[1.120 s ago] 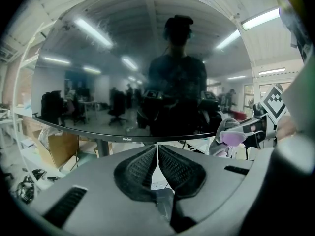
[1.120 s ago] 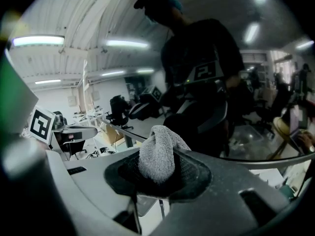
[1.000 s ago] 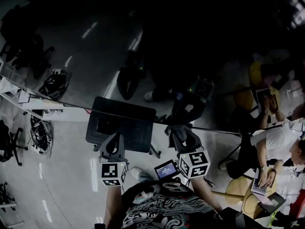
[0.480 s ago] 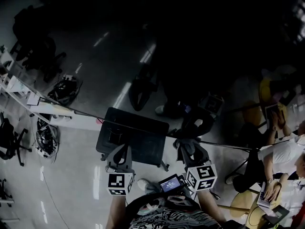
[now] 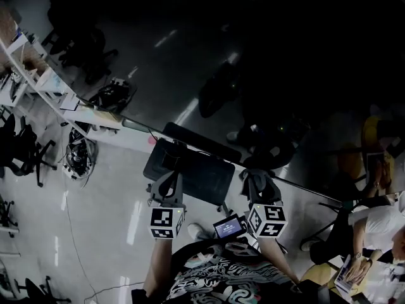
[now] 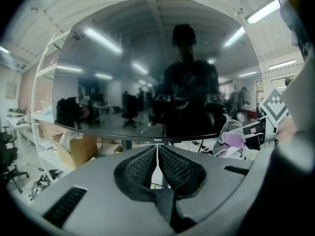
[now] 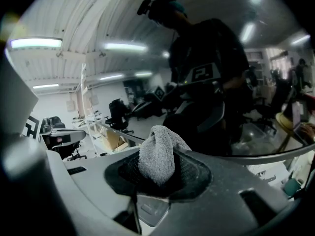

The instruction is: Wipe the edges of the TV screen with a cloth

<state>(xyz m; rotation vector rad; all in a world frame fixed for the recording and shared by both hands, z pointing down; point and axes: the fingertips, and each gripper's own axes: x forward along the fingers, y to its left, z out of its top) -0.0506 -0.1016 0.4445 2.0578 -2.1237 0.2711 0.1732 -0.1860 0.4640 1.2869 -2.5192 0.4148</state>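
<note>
The dark, mirror-like TV screen (image 5: 266,56) fills the upper head view, and its lower edge (image 5: 209,149) slants down to the right. In the left gripper view the screen (image 6: 147,73) shows a person's reflection, with the bottom bezel (image 6: 157,139) just past the jaws. My left gripper (image 5: 167,183) is shut with nothing in it, its pads pressed together (image 6: 157,157). My right gripper (image 5: 258,181) is shut on a grey cloth (image 7: 157,154), which sticks up from the jaws just below the screen's lower edge (image 7: 256,154). Both grippers sit side by side near that edge.
A black stand base (image 5: 190,170) sits under the screen between the grippers. White shelving (image 5: 38,81) and tangled cables (image 5: 79,157) are at the left, with office chairs (image 5: 19,151) beyond. A seated person (image 5: 380,233) is at the lower right. Cardboard boxes (image 6: 74,149) stand below the TV.
The head view has swung, so the screen's lower edge now slants more steeply and more shelving shows at left. Both grippers stay side by side below the edge, and the cloth is still held.
</note>
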